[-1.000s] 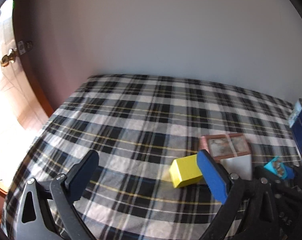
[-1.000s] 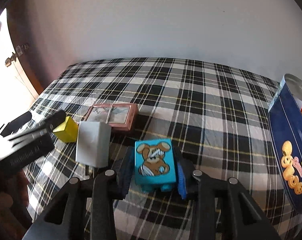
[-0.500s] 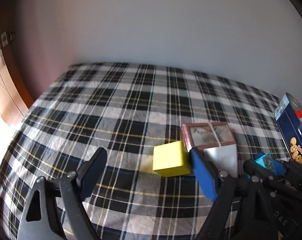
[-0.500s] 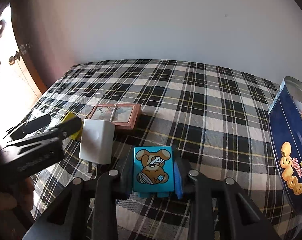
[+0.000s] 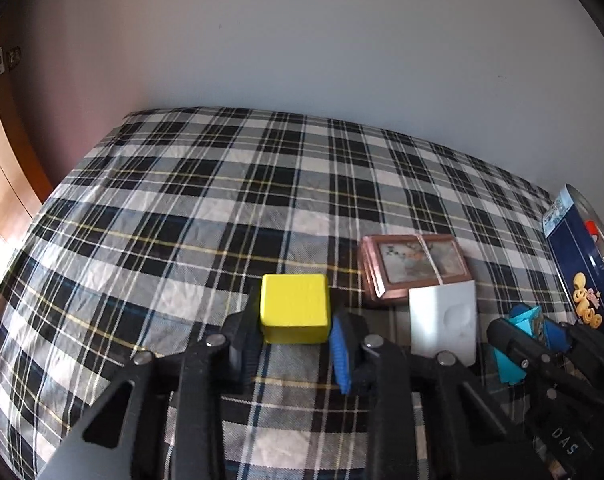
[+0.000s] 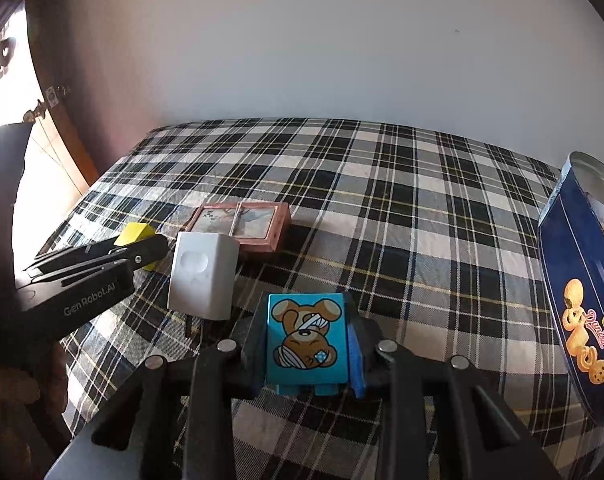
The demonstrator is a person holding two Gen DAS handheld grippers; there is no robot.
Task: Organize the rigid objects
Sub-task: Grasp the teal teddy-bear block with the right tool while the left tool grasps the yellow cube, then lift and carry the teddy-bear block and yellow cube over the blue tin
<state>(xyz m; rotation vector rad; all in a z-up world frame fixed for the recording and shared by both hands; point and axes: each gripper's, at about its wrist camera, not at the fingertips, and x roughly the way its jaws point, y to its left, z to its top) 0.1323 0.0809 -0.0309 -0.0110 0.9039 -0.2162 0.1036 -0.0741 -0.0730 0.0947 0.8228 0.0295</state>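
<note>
Item: yellow block (image 5: 294, 312). It was found on the plaid cloth (image 5: 206, 216), left of the white charger (image 5: 441, 322), and was gripped between the jaws of the left gripper (image 5: 296, 338), which had just been closing on it.

Item: blue bear block (image 6: 306, 344). It was printed with a bandaged cartoon bear and was held clenched between the jaws of the right gripper (image 6: 307, 354), near the front of the cloth. Whether it was lifted clear of the cloth could not be told.

Item: pink framed box (image 6: 244, 224). It was laid flat just beyond the white charger, touching or nearly touching it, and was left ungripped.

Item: blue cookie tin (image 6: 577, 312). It was stood open at the right edge, well apart from the loose items; a red-capped thing was partly seen inside.

Step in hand: both blocks were judged freshly grasped, with the lift and carry not yet made. The next move was judged to call for a clean lift of each block and a carry rightward to the tin, the right hand being nearer; the charger and box would need clearing.

Writing: "GenRobot.AI" was read on the left gripper's body in the right wrist view; "DAS" was read on the right gripper in the left wrist view; the tin's gold script was read only partly, seemingly "Danisa".
</note>
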